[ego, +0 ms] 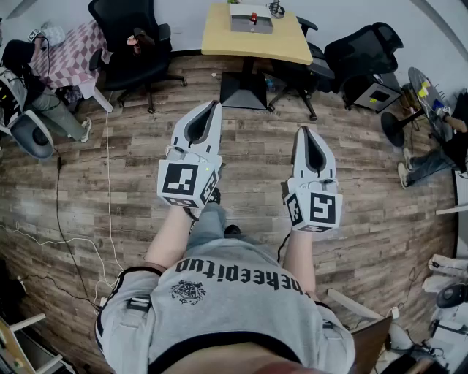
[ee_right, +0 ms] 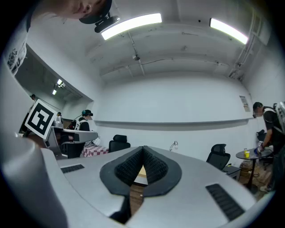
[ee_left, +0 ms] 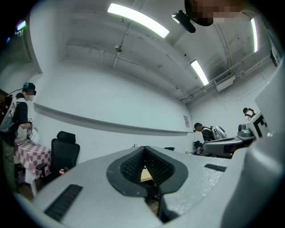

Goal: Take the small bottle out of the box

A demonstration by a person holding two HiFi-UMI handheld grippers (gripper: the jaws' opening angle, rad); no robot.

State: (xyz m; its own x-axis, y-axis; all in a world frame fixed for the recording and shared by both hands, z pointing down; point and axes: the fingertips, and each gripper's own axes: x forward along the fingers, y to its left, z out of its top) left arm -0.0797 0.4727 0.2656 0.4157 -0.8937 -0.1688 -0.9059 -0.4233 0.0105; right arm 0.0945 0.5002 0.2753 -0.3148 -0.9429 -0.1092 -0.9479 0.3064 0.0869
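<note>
Two grippers over the wood floor (ego: 252,179): left gripper (ego: 213,108) and right gripper (ego: 303,132), each pinched fully closed, holding nothing. Far off, one yellow table (ego: 219,41) bearing one box (ego: 251,24).

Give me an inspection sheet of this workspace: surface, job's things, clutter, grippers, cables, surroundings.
Surface: yellow table, ahead of both grippers and beyond their tips.
Job's things: box on the table; contents too small to tell.
Clutter: small object at the table's far edge, beside the box.
Grippers: left gripper shut, empty; right gripper shut, empty; both held over the floor.
Cables: white cable and black cable on the floor at left.
Surroundings: wood floor, black chairs, a person at the left edge.
</note>
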